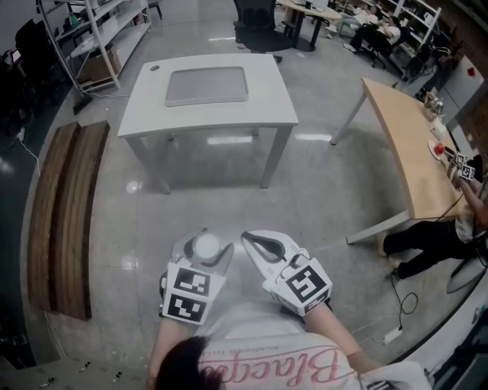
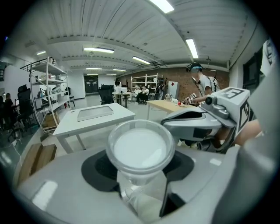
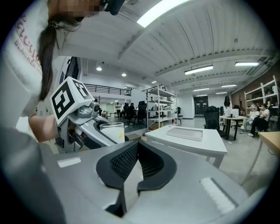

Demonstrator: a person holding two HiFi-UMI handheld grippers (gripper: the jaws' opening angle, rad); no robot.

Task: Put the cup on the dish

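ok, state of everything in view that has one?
Left hand-held gripper: shut on the cup.
Cup: upright, held in the air, not on the tray.
Right hand-held gripper: shut, empty.
Grey tray: flat on the white table, nothing on it.

- Place: an open-plan lab and office hall.
- Floor point(image 1: 320, 183): polished grey concrete that reflected the lights.
- Ceiling: ribbed white, hung with strip lights point(image 2: 99, 50).
- Furniture: a white counter point(image 1: 267, 103), a wooden counter point(image 1: 400, 145) and black office chairs point(image 1: 255, 23).
- Storage: open metal shelving racks point(image 1: 95, 30).
- Far wall: bare brick point(image 2: 179, 78).
- Occupants: people seated point(image 3: 262, 120) at distant desks.
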